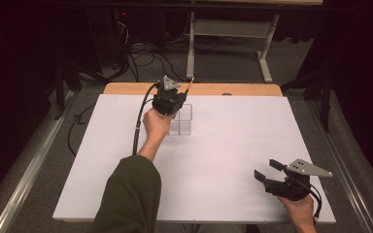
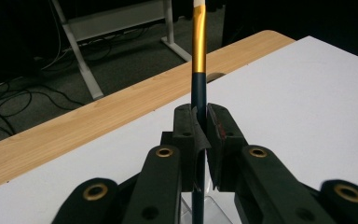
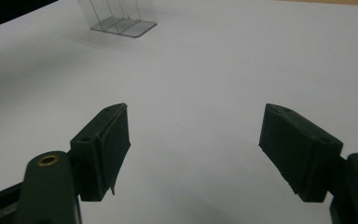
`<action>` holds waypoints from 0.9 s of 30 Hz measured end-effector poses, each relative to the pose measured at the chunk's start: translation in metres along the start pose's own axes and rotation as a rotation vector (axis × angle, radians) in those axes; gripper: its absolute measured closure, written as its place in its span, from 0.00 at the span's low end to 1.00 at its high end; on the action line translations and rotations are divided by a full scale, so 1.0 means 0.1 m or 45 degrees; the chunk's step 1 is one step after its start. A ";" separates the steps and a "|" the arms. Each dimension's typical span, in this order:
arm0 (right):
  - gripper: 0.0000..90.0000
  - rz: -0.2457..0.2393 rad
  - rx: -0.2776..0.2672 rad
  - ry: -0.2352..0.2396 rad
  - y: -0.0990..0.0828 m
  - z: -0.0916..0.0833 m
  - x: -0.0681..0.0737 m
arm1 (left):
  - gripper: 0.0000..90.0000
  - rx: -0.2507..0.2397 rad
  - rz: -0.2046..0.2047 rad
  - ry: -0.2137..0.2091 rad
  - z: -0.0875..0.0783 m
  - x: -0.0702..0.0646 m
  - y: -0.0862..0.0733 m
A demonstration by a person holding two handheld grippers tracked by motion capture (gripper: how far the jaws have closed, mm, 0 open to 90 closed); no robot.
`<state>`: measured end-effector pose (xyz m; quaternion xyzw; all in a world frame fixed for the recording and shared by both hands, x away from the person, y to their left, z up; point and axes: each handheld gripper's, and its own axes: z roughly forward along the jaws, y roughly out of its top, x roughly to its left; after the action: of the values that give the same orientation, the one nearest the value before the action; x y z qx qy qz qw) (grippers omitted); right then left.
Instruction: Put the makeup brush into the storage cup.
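The left gripper (image 1: 175, 104) was clenched on a pen (image 2: 198, 65), a dark shaft with a gold band running up out of the jaws toward 12 o'clock in the left gripper view. In the high view it hung at the 10 o'clock corner of a clear holder (image 1: 183, 119) near the table's (image 1: 233, 145) far edge, the gold end poking out toward 1 o'clock. The right gripper (image 1: 267, 171) rested at the table's 5 o'clock corner, well apart, its jaws spread with nothing between them.

The risks lay mostly in the holder. It looked light and its clear walls were hard to read, so the pen's lower end might catch a rim or divider and tip or push it. The grip sat low on a thin round shaft, which could let the pen swivel between the pads. Released while tilted, it might lean out and topple the holder, and nothing was steadying it.
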<state>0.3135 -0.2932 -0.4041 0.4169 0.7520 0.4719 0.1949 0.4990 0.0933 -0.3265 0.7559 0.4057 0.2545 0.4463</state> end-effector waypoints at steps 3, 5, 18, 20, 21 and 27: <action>0.29 -0.001 0.002 -0.001 0.00 0.00 0.00 | 0.92 -0.004 -0.015 0.006 0.00 0.01 -0.04; 0.29 -0.001 0.003 -0.004 0.00 0.00 0.00 | 0.92 0.003 -0.019 0.010 0.00 0.03 -0.06; 0.29 -0.003 0.004 -0.002 0.00 0.00 0.01 | 0.92 0.027 -0.021 0.002 -0.01 0.04 -0.12; 0.29 0.002 0.006 -0.005 0.00 0.00 0.01 | 0.92 0.031 -0.016 0.005 -0.01 0.04 -0.12; 0.29 -0.002 0.001 -0.006 0.00 0.00 0.01 | 0.92 0.033 -0.014 0.007 -0.01 0.03 -0.12; 0.29 -0.004 -0.007 -0.007 0.00 -0.01 0.01 | 0.92 0.042 -0.005 0.007 0.00 0.01 -0.13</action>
<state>0.3125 -0.2933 -0.4033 0.4164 0.7509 0.4725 0.1988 0.4949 0.0975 -0.3377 0.7618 0.4125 0.2490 0.4330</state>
